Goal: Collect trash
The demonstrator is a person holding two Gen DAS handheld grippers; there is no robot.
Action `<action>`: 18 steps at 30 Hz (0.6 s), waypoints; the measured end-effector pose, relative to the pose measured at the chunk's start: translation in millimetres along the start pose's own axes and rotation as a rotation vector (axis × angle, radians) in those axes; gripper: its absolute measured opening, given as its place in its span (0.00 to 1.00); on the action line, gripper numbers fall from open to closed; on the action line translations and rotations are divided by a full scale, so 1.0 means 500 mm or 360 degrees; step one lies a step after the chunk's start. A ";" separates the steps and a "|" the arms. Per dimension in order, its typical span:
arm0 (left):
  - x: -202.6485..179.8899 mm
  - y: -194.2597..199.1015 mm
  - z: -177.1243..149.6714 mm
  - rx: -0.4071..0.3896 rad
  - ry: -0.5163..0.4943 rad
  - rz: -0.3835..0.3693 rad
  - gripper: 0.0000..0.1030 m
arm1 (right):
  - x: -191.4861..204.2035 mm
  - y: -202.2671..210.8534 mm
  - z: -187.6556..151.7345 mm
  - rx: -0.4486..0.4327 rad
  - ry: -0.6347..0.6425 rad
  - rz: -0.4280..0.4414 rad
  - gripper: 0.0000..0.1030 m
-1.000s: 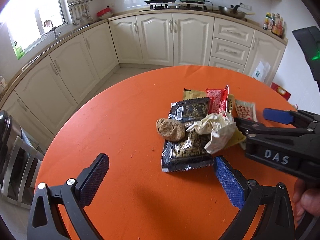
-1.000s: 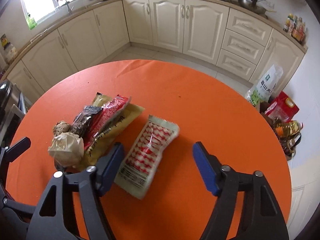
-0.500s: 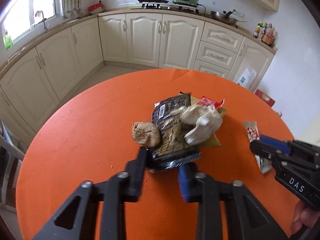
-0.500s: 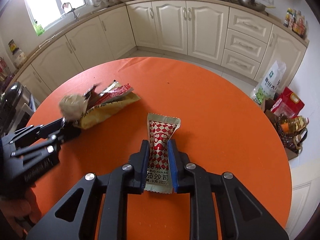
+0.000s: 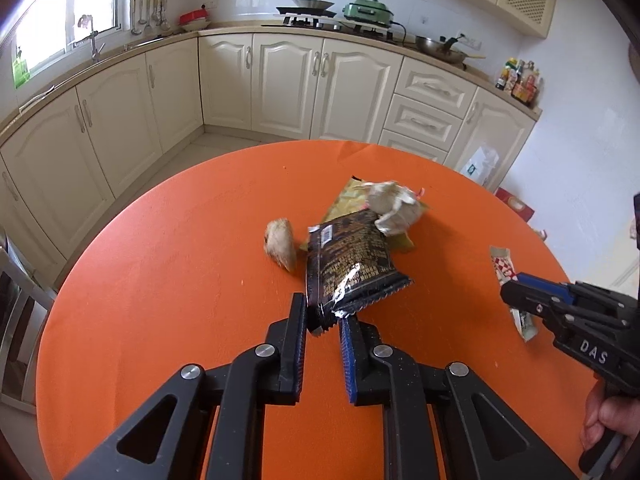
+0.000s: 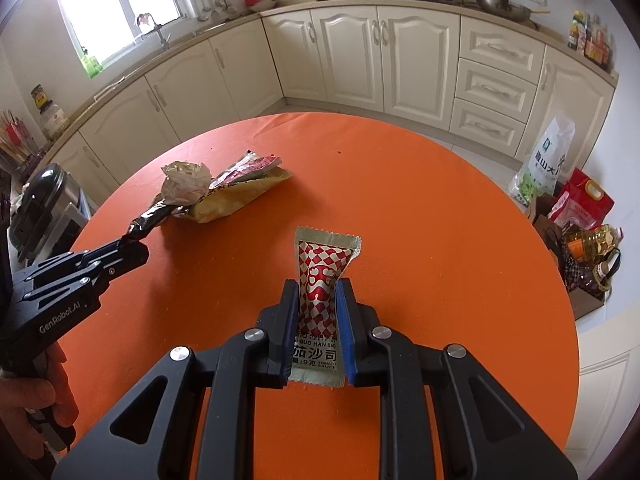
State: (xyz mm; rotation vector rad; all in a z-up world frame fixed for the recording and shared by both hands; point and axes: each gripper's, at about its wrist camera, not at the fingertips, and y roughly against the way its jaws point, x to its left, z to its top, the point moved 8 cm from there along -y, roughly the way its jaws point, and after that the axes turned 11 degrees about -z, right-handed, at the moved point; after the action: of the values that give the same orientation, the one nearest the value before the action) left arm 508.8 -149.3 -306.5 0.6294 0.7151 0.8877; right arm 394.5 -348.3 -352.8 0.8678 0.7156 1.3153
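Note:
On the round orange table point(image 5: 160, 280) lies a black snack wrapper point(image 5: 352, 260); my left gripper point(image 5: 320, 312) is shut on its near edge. A crumpled white paper point(image 5: 394, 208) rests on its far end, over a yellow wrapper point(image 5: 348, 200). A brown lump point(image 5: 280, 244) lies just left of the black wrapper. My right gripper point(image 6: 317, 286) is shut on a red-and-white checked ketchup sachet point(image 6: 324, 264), apart from the pile. The right wrist view also shows the left gripper point(image 6: 136, 246), the crumpled paper point(image 6: 186, 180) and a red wrapper point(image 6: 248, 168).
Cream kitchen cabinets point(image 5: 280, 80) curve round behind the table. On the floor to the right stand a white bag point(image 6: 548, 160), a red bag point(image 6: 580, 200) and oil bottles point(image 6: 592, 240). A chair point(image 5: 16, 320) and a dark appliance point(image 6: 40, 196) sit to the left.
Both grippers went from open to shut: the left on the black wrapper's edge, the right on the sachet. The sachet has been drawn away from the pile. The brown lump now lies beside the black wrapper.

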 end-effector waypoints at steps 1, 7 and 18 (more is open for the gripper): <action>-0.016 0.027 -0.035 -0.0002 0.0000 -0.0005 0.11 | -0.002 0.005 -0.003 -0.0001 -0.0007 0.0011 0.18; -0.026 0.043 -0.083 0.0072 -0.0064 0.0069 0.13 | -0.011 0.025 -0.027 0.0003 -0.0009 0.0023 0.18; -0.071 0.011 -0.029 0.0014 -0.0139 0.0107 0.93 | -0.011 0.043 -0.045 -0.0002 -0.0001 0.0023 0.18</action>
State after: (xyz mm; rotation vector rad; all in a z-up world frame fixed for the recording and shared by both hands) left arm 479.6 -174.1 -301.1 0.6994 0.6228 0.9141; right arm 363.8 -349.8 -345.8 0.8737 0.7092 1.3278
